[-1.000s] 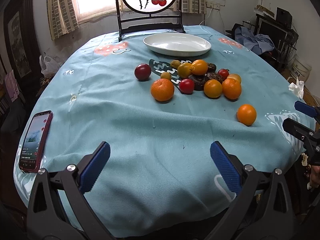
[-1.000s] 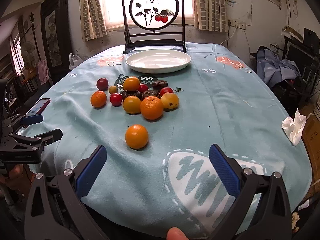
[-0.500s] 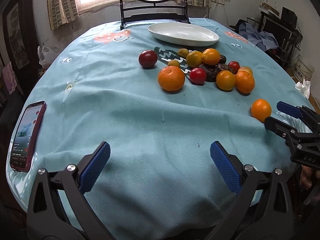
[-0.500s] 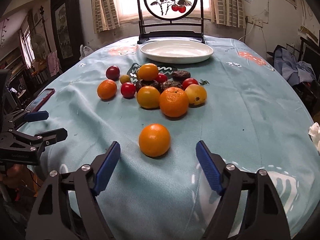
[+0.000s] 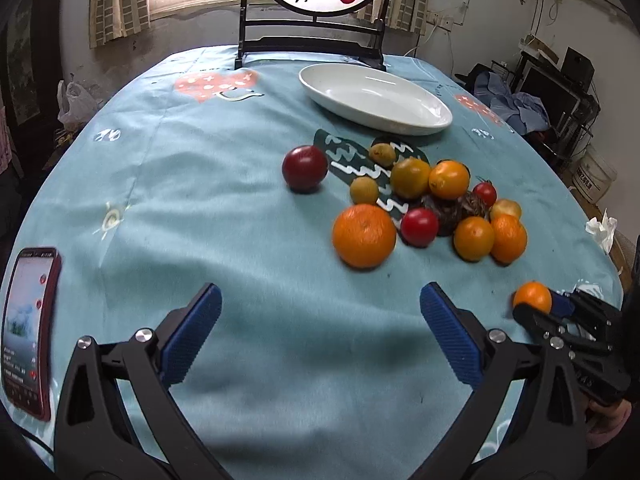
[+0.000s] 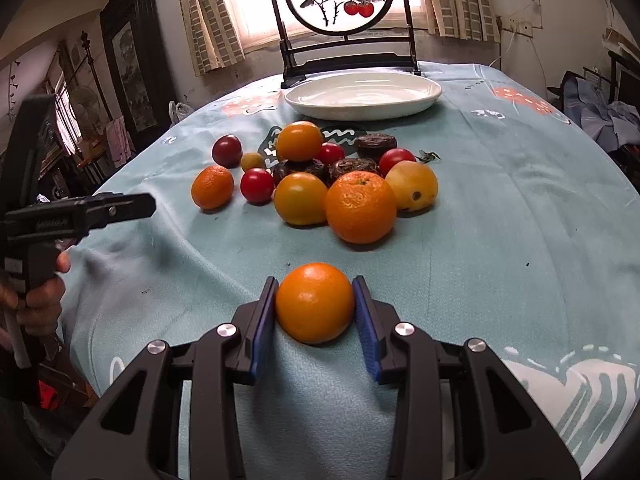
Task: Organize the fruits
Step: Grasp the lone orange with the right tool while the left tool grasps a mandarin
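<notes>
1. Covering the whole work surface: teal tablecloth (image 6: 500, 248) on a round table; all the fruit sits on it, ahead of both grippers.
2. Standing screen (image 6: 342, 12) with a painted round panel, upright at the far edge, straight ahead of the right gripper.
3. White oval dish (image 6: 362, 94), no fruit in it, just in front of the screen and beyond the fruit pile.
4. Right gripper (image 6: 315, 312): jaws closing, blue pads touching both sides of a lone orange (image 6: 315, 302) that rests on the cloth. The orange sits between the fingers, well apart from the pile.
5. Left gripper (image 5: 320, 340): jaws wide apart, nothing between them, only bare cloth ahead. In the right wrist view it shows side-on at far left, with a hand (image 6: 38, 300) on its grip.
6. Red phone (image 5: 28, 328), screen lit, flat on the cloth to the far left of the left gripper.
7. Fruit pile (image 6: 320, 176), ahead of the right gripper and beyond the gripped orange: a big orange (image 6: 360, 206) nearest, a yellow-orange fruit (image 6: 301, 199) touching its left side, a pale yellow one (image 6: 412, 185) on its right.
8. Small mandarin (image 6: 212, 186) and a red tomato (image 6: 257, 185) to the pile's left; a dark red plum (image 6: 227, 151) behind them, slightly apart.
9. Crumpled white tissue (image 5: 602, 230) at the cloth's edge, far right of the left gripper.
</notes>
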Available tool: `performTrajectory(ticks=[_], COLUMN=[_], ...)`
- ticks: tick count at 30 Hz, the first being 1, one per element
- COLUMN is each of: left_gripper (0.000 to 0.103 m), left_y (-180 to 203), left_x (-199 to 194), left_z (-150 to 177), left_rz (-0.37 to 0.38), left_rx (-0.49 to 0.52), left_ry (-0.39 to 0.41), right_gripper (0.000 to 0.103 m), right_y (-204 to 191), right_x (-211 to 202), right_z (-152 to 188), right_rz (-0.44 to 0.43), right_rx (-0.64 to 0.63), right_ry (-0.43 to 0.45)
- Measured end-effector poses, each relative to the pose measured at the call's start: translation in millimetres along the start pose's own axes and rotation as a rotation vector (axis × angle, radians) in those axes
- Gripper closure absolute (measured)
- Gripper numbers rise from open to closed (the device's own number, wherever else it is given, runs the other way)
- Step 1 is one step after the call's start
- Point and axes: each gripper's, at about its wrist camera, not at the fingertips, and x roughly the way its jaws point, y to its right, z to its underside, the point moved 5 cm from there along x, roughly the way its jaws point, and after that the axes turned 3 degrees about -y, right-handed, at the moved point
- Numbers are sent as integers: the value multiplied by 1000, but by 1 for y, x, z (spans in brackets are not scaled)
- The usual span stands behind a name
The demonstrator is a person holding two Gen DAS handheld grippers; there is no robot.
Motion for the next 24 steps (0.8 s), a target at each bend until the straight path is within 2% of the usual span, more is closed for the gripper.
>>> performTrajectory(ticks=[3,5,7,11,19,22,24], left_gripper=[17,31,36,43,48,56,58], left_y=[10,17,22,24,28,30,30], left_x=[16,25,35,47,61,61,60], left_z=[-16,-22,-25,-26,-23,-23,-23], left_rz=[30,38,30,46,69,74,75], left_rx=[55,98,129,136,142,149,151], left_ry=[-19,-36,-51,-81,-109,-107,-104], right_gripper=[65,65,65,65,65,65,65], right_y=[2,3,3,3,4,3,2], right_x=[0,1,0,1,1,2,2], right_z=[0,0,-1,0,0,0,0], right_rz=[-24,-33,-38,-43,-43,-39,-40], right_rx=[16,15,16,15,8,0,-3], right_ry=[4,5,3,0,-2,-4,-10])
